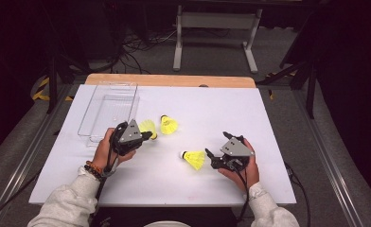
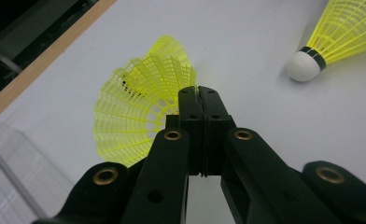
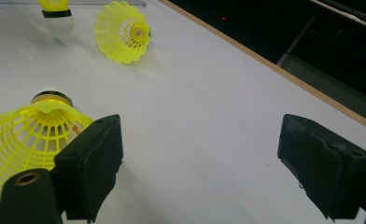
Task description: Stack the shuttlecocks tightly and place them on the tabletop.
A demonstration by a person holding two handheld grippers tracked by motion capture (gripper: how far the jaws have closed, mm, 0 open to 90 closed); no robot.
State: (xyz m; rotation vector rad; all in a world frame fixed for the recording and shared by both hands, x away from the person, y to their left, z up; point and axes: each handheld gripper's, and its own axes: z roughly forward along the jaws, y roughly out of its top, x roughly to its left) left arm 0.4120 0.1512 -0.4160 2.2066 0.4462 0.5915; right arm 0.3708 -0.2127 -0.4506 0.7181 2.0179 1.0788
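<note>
Pinching only the thin mesh skirt of a yellow shuttlecock, our left claw has a hold that we judge fragile: the plastic netting could flex and slip free as we carry it toward the clear tray just beyond, or the skirt could crease under the pressure. Its jaws are pressed fully together with the skirt's edge caught between them, the shuttlecock sitting just above the white worktop.

A second shuttlecock lies near it and could be knocked if the left claw swings wide.

Our right claw stands wide open and holds nothing. A third shuttlecock lies just beside its left jaw, outside the gap, so we think closing here would push it away, not grasp it.
</note>
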